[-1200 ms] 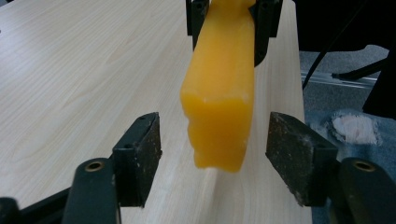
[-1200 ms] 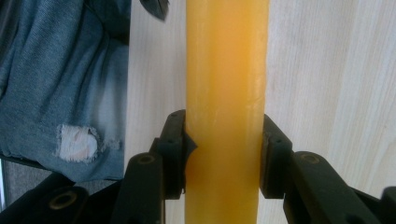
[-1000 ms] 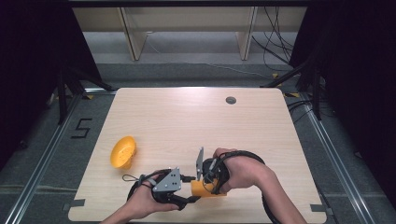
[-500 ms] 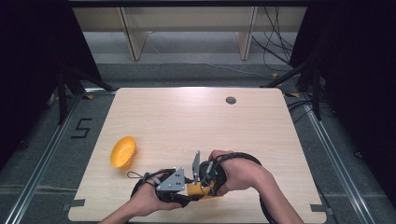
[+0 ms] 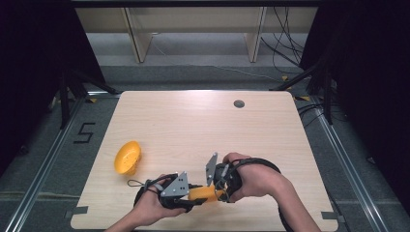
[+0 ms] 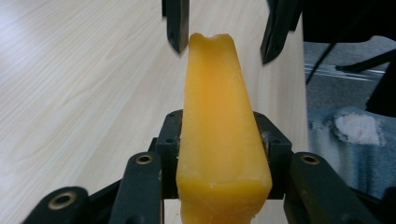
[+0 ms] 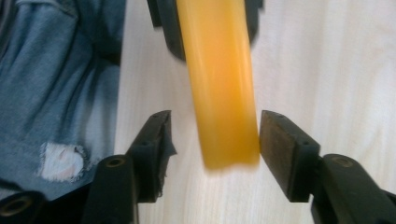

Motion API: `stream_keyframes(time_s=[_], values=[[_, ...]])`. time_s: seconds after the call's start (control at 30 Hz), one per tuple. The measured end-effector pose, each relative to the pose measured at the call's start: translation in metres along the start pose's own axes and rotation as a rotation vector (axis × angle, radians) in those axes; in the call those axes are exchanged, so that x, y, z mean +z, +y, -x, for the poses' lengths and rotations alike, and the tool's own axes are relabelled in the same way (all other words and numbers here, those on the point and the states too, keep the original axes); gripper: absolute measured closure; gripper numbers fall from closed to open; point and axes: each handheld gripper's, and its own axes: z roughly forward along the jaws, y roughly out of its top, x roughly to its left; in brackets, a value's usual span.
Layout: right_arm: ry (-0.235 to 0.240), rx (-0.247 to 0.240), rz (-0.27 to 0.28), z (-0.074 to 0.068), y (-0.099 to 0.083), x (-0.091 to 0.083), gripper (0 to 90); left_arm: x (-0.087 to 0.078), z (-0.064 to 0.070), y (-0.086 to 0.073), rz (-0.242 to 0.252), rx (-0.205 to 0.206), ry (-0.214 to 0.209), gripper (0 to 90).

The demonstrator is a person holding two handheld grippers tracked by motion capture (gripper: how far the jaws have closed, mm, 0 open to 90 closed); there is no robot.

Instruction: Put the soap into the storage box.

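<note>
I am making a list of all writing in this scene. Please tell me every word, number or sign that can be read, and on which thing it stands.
"5": a black numeral on the grey floor, left of the table.
Nothing else is readable: the orange piece, the orange bowl, the left gripper and the right gripper show no text.

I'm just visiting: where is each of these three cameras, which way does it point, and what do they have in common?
High view: above the person's side, looking forward and down on the table; both forearms, left gripper, right gripper.
Left gripper view: rides the left gripper, looking along its jaws, shut on the orange piece.
Right gripper view: rides the right gripper, facing back; open jaws flank the piece's tip; jeans alongside.
Shared: the same orange piece appears in all three.
</note>
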Motion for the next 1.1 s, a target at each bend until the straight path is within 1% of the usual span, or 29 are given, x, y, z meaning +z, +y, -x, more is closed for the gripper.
stream_keyframes(time_s=[0.03,0.07,0.1,0.13,0.17,0.2,0.23,0.27,0.3,0.33,0.37,0.4,0.43,0.47,0.5,0.53,0.57,0.6,0.63,0.67,0.7,0.73,0.8,0.87,0.97,1.0,1.03,1.07,1.1], values=[[-0.012,0.017,0.033,0.001,-0.005,-0.002,41.6,-0.003,-0.001,-0.001,-0.003,-0.007,0.021,60.6],[-0.03,0.048,0.069,0.0,-0.01,-0.005,41.3,-0.005,-0.003,-0.002,-0.011,-0.005,0.032,60.6],[-0.063,0.093,0.104,0.0,-0.015,-0.009,41.2,-0.006,-0.002,-0.003,-0.003,-0.041,0.049,60.6],[-0.089,0.113,0.162,0.003,-0.021,-0.012,40.8,-0.008,-0.004,-0.003,-0.016,-0.059,0.053,60.6],[-0.088,0.135,0.218,0.005,-0.026,-0.015,39.9,-0.008,-0.004,-0.003,-0.016,-0.073,0.075,60.6],[-0.128,0.185,0.247,0.005,-0.034,-0.017,39.1,-0.008,-0.005,-0.002,-0.021,-0.076,0.099,60.6],[-0.159,0.245,0.276,0.005,-0.042,-0.018,38.5,-0.007,-0.004,-0.002,-0.003,-0.094,0.129,60.6],[-0.182,0.273,0.293,0.006,-0.05,-0.019,38.7,-0.008,-0.006,0.0,0.01,-0.11,0.157,60.6],[-0.206,0.317,0.303,0.006,-0.058,-0.018,39.2,-0.009,-0.007,0.001,0.021,-0.138,0.169,60.6],[-0.217,0.351,0.31,0.007,-0.067,-0.018,39.3,-0.01,-0.008,0.002,0.036,-0.158,0.188,60.6],[-0.233,0.395,0.316,0.006,-0.075,-0.017,39.5,-0.011,-0.009,0.002,0.052,-0.185,0.207,60.6],[-0.265,0.437,0.332,0.005,-0.082,-0.014,40.0,-0.012,-0.011,0.002,0.056,-0.197,0.23,60.6],[-0.27,0.477,0.357,0.004,-0.09,-0.013,41.0,-0.011,-0.011,0.002,0.065,-0.216,0.253,60.6],[-0.288,0.517,0.388,0.003,-0.098,-0.011,41.3,-0.011,-0.011,0.002,0.053,-0.21,0.281,60.6],[-0.306,0.558,0.411,0.001,-0.105,-0.009,42.8,-0.012,-0.011,0.005,0.043,-0.179,0.307,60.6],[-0.326,0.587,0.438,-0.001,-0.111,-0.005,45.4,-0.012,-0.01,0.007,0.046,-0.202,0.34,60.6],[-0.321,0.646,0.441,-0.004,-0.116,-0.002,46.7,-0.013,-0.01,0.008,0.064,-0.206,0.354,60.6],[-0.334,0.69,0.453,-0.007,-0.121,0.001,47.9,-0.013,-0.009,0.009,0.091,-0.237,0.376,60.6],[-0.35,0.734,0.477,-0.01,-0.125,0.005,49.0,-0.013,-0.007,0.009,0.115,-0.255,0.403,60.6],[-0.376,0.751,0.494,-0.012,-0.13,0.007,50.2,-0.013,-0.002,0.01,0.129,-0.258,0.443,60.6],[-0.389,0.776,0.505,-0.015,-0.134,0.009,50.6,-0.014,0.001,0.009,0.143,-0.244,0.474,60.6],[-0.387,0.819,0.519,-0.018,-0.137,0.01,50.6,-0.014,0.004,0.007,0.17,-0.257,0.498,60.6],[-0.407,0.854,0.545,-0.023,-0.143,0.013,50.8,-0.017,0.009,0.001,0.219,-0.306,0.529,60.6],[-0.428,0.862,0.548,-0.028,-0.148,0.012,50.7,-0.023,0.013,-0.006,0.248,-0.332,0.57,60.6],[-0.46,0.901,0.589,-0.036,-0.153,0.013,51.0,-0.034,0.018,-0.015,0.281,-0.358,0.619,60.6],[-0.457,0.909,0.592,-0.038,-0.154,0.013,51.0,-0.038,0.019,-0.018,0.289,-0.365,0.643,60.6],[-0.472,0.91,0.596,-0.039,-0.155,0.014,51.0,-0.043,0.02,-0.02,0.297,-0.372,0.666,60.6],[-0.466,0.919,0.609,-0.04,-0.156,0.015,51.0,-0.048,0.02,-0.022,0.306,-0.38,0.693,60.6],[-0.477,0.958,0.607,-0.044,-0.155,0.015,51.1,-0.052,0.02,-0.024,0.311,-0.387,0.719,60.6]])
